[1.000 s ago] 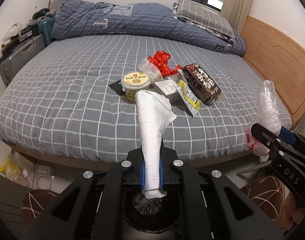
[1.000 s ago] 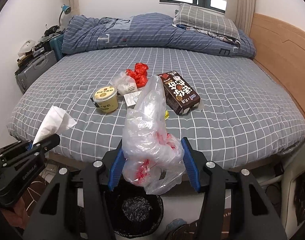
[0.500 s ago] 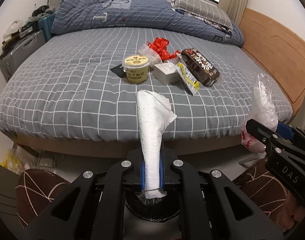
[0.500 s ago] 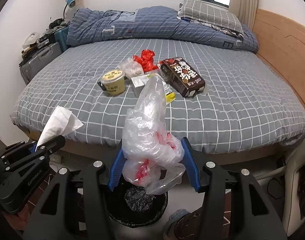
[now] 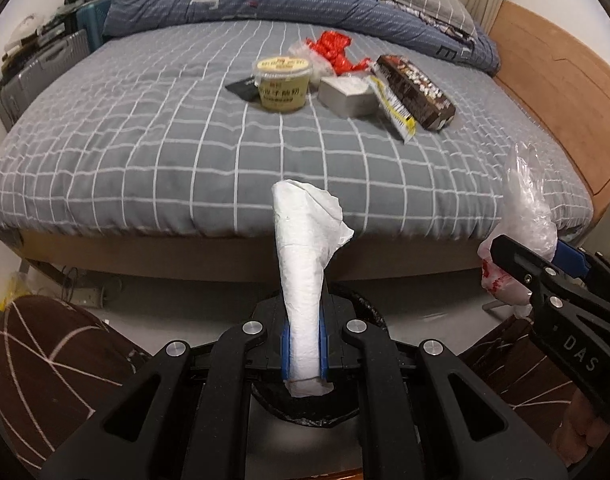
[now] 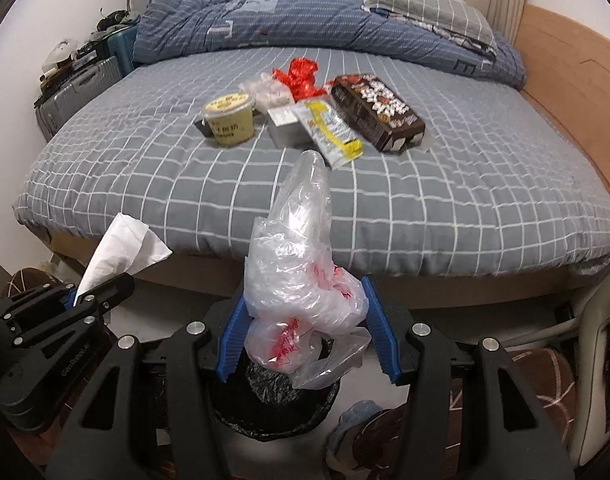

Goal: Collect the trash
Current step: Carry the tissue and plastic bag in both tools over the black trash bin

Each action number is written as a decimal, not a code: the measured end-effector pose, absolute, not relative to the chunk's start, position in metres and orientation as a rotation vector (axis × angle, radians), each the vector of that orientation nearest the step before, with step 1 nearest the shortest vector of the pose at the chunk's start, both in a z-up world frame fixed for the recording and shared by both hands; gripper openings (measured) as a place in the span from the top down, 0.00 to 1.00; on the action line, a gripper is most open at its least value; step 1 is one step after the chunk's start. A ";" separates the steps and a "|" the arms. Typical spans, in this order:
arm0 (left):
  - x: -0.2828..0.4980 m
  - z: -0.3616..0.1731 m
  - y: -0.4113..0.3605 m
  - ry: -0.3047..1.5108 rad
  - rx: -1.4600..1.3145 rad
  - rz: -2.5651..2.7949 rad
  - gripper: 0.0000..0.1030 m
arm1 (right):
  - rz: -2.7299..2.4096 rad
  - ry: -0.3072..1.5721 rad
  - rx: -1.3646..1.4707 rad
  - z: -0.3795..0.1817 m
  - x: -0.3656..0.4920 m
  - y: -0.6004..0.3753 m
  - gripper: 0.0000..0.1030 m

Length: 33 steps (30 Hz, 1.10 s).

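Observation:
My left gripper (image 5: 304, 350) is shut on a white paper tissue (image 5: 305, 256) that stands up between its blue pads. It is above a black-lined trash bin (image 5: 317, 412). My right gripper (image 6: 305, 332) holds a crumpled clear plastic bag (image 6: 301, 280) with red print between its blue pads, over the same bin (image 6: 273, 404). Its jaws stand wide with the bag filling the gap. More trash lies on the bed: a yellow cup (image 6: 229, 120), a red wrapper (image 6: 301, 76), a brown box (image 6: 377, 110), a yellow-white sachet (image 6: 329, 132) and a grey box (image 6: 285, 128).
The grey checked bed (image 6: 445, 200) fills the view ahead, with a blue duvet (image 6: 305, 20) and pillow at the back. Suitcases (image 6: 77, 92) stand at the left wall. A wooden headboard (image 6: 573, 80) is at the right. Brown patterned slippers (image 5: 53, 368) are on the floor.
Both grippers have moved down and back from the bed toward the bin, each still holding its item. The bed edge now sits higher in both views.

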<state>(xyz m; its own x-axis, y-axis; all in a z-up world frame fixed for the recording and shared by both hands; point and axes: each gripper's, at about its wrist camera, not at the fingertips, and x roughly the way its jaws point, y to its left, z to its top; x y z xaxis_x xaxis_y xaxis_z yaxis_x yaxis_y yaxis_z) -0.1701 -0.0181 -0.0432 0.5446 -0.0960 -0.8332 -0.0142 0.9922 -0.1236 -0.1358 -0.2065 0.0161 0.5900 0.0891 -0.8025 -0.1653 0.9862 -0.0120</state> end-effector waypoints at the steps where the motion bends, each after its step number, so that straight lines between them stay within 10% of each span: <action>1: -0.170 -0.047 -0.017 0.998 -0.121 -0.045 0.91 | 0.150 0.936 -0.086 0.012 -0.135 -0.206 0.50; 33: -0.148 -0.172 0.010 1.223 -0.150 -0.003 0.91 | 0.208 1.201 -0.086 -0.126 -0.114 -0.174 0.50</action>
